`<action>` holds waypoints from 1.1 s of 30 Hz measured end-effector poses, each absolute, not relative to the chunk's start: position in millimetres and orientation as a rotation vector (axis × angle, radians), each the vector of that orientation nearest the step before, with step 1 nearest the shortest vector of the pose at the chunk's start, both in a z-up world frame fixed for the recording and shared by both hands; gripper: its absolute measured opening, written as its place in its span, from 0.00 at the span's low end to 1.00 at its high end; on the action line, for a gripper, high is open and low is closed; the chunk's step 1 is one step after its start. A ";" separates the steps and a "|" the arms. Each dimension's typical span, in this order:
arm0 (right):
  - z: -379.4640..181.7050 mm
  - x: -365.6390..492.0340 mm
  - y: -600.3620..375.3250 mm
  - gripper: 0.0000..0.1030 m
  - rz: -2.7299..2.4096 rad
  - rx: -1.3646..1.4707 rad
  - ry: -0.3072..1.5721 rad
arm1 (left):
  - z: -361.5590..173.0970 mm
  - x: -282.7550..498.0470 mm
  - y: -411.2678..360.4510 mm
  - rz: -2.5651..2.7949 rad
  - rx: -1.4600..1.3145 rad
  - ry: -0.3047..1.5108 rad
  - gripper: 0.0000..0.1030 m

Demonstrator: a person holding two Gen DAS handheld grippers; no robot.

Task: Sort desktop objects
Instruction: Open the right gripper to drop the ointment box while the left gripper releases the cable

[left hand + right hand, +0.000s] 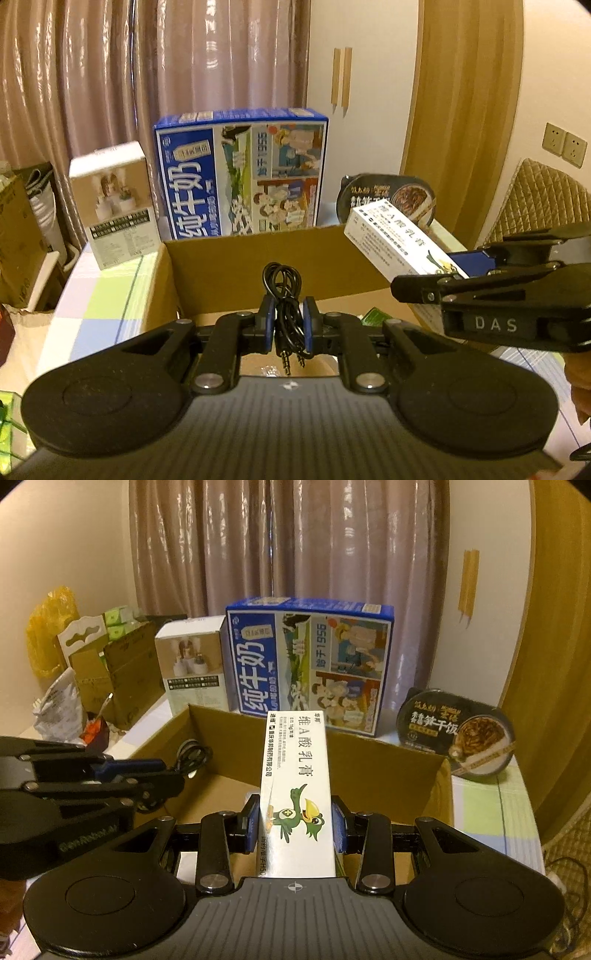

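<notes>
- The left gripper has its blue-padded fingers clamped on a coiled black audio cable; a glossy loop rises above the pads and two metal jack plugs hang below, at the centre of the left wrist view.
- The right gripper is squeezed on the long sides of a white ointment box, a slim smooth carton printed "维A酸乳膏" with a green cartoon bird, lying lengthwise between the pads in the lower middle of its frame.
- Both loads hang over an open cardboard box of plain brown corrugated board, whose far wall crosses mid-frame.
- Behind it, in the upper middle, a blue milk carton stands on its side, reading "纯牛奶" and "1956".
- Left of that stands a small white box with a product photo; the print is too small to read.
- A round black rice bowl with a noodle-like picture leans at mid-right.
- Only the right wrist view shows the yellow bag at upper left.
- Only the left wrist view shows "DAS" on the other gripper, plus wall sockets at right.
</notes>
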State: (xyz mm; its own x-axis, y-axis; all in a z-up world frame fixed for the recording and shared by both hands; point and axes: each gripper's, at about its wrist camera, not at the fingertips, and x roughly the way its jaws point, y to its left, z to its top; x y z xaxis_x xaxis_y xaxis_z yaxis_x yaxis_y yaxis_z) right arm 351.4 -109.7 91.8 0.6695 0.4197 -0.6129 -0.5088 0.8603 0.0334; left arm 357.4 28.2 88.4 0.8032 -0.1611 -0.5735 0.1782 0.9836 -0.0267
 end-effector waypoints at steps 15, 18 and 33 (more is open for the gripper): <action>76.7 361.9 -109.1 0.34 0.525 -0.133 0.687 | 79.3 355.9 53.8 -0.138 -0.006 0.599 0.25; 76.5 362.3 -105.9 0.34 0.527 -0.132 0.688 | 81.6 351.8 59.6 -0.132 -0.009 0.598 0.26; 81.8 358.9 -105.0 0.51 0.545 -0.071 0.658 | 89.2 321.5 75.9 -0.119 -0.042 0.568 0.49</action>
State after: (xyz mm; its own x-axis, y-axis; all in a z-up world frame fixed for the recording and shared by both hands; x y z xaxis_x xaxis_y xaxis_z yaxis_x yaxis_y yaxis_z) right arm 358.9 -105.0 81.8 0.6571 0.4583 -0.5984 -0.5025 0.8581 0.1054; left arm 321.5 75.9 89.2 0.8363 -0.1244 -0.5339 0.1012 0.9922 -0.0727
